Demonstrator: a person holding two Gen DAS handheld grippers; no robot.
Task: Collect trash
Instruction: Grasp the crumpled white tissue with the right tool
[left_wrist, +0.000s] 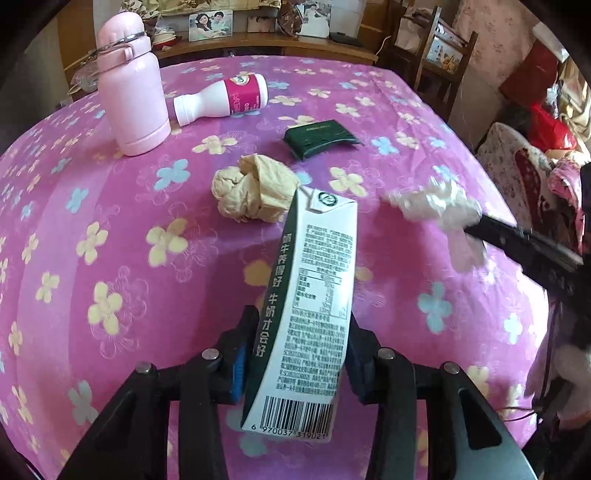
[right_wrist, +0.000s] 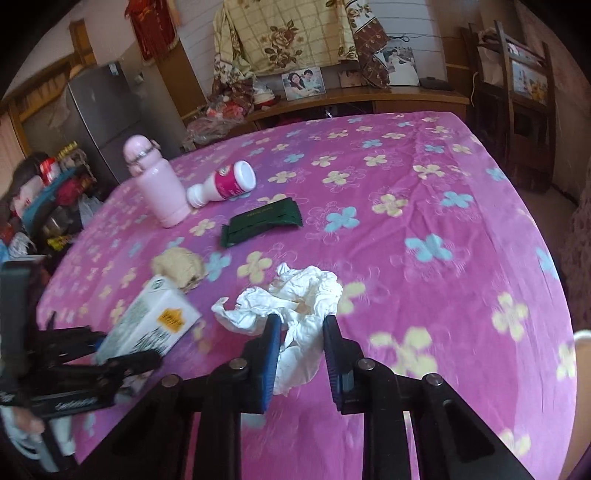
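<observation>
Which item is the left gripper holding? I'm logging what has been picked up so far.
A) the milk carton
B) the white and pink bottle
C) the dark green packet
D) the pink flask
A: in the left wrist view the milk carton sits clamped in the left gripper, while the other three things are out on the tablecloth.
</observation>
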